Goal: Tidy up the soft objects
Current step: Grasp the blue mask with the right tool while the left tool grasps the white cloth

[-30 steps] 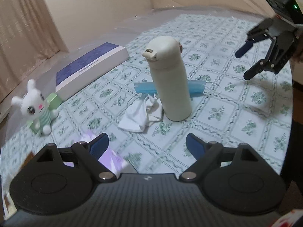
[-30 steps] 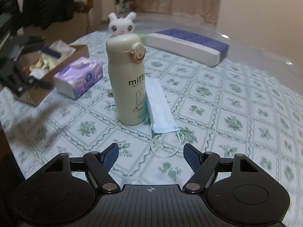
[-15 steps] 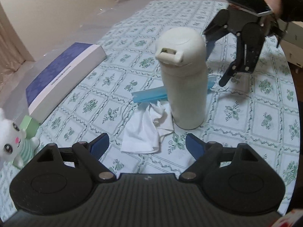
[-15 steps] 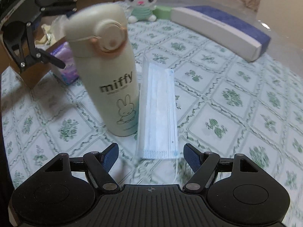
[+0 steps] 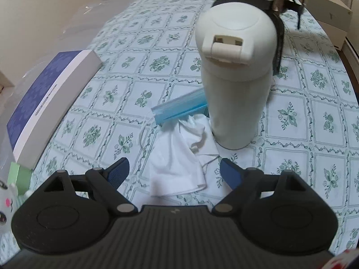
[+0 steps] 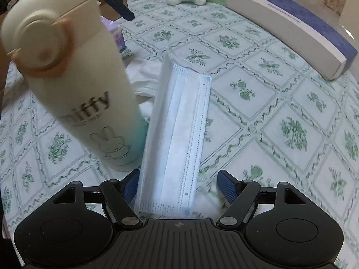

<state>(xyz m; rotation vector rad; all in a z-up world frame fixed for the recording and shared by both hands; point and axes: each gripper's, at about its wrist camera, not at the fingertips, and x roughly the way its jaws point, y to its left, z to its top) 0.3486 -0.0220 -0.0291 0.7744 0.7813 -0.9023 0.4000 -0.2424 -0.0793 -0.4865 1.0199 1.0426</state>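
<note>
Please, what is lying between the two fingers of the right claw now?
In the right wrist view, the near end of the blue face mask lies between the open fingers of the right claw. The pads do not press it yet.

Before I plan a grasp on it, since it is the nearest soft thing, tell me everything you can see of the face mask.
The face mask is a pale blue, pleated disposable one of thin non-woven fabric, with stitched short ends and a thin white ear loop. It lies flat on the flowered tablecloth, one long edge against the foot of the upright cream bottle. Its far end overlaps a crumpled white tissue. Its near end lies between the open right tongs, which do not press it.
</note>
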